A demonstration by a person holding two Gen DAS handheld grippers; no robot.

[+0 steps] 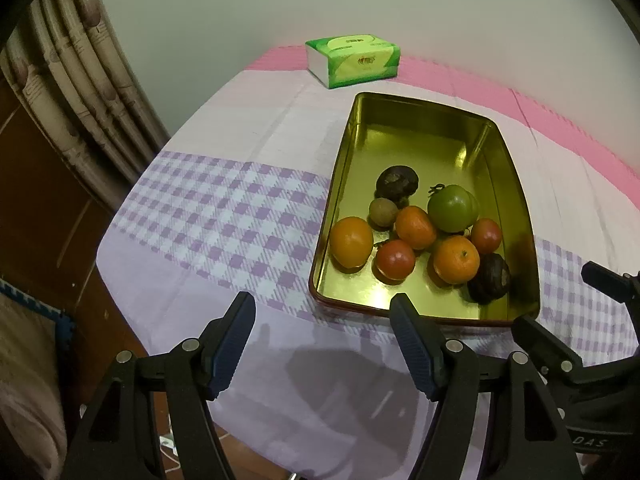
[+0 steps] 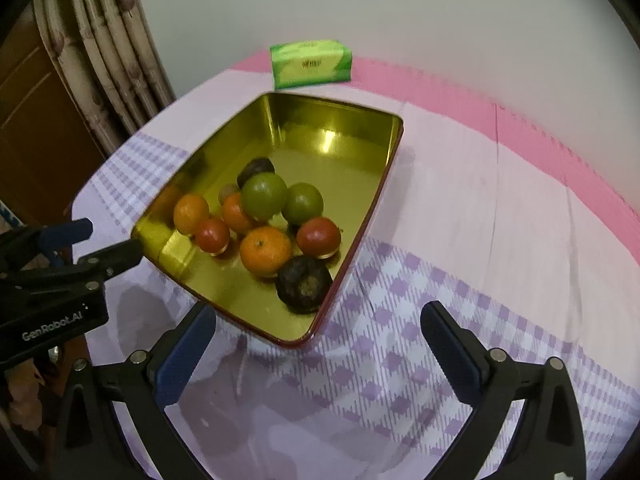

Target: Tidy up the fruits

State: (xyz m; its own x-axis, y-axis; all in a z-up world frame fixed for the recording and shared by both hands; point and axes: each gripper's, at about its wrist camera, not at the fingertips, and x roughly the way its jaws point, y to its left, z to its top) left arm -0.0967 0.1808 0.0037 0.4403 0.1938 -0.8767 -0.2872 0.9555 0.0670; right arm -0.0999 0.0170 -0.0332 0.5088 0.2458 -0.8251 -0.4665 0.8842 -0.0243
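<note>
Your fruits are all sitting in the near half of the gold metal tray (image 1: pixel 420 128), bunched together and touching. Three are orange: one orange (image 1: pixel 351 242) is lying against the tray's left wall, a second orange (image 1: pixel 415 227) is in the middle of the cluster, and a third orange (image 1: pixel 456 259), its stem dimple facing up, is nearer you. Two red tomatoes are showing, one tomato (image 1: pixel 395 259) between the oranges and another tomato (image 1: pixel 486 235) to the right. A green tomato (image 1: pixel 452 208) is sitting behind them; the right wrist view is showing a second green fruit (image 2: pixel 303 203) beside it. A small brownish kiwi (image 1: pixel 383 212) is lying just behind the middle orange. Two dark, wrinkled purple fruits are framing the group: one dark fruit (image 1: pixel 397 182) at the back and another dark fruit (image 1: pixel 489 278) at the near right.

You are holding the left gripper (image 1: pixel 322 344) with its fingers wide apart, empty, just short of the tray's near rim. Your right gripper (image 2: pixel 320 356) is also spread open and empty, beside the tray's near corner. "GenRobot.AI" is readable on the left gripper's body in the right wrist view.

The tray is resting on a surface covered by a cloth (image 1: pixel 224 208) of lilac check, pale and pink bands. A green tissue pack (image 1: pixel 352 60), its print too small to read, is lying beyond the tray near a plain wall. A patterned curtain (image 1: pixel 80 80) is hanging at the left.
</note>
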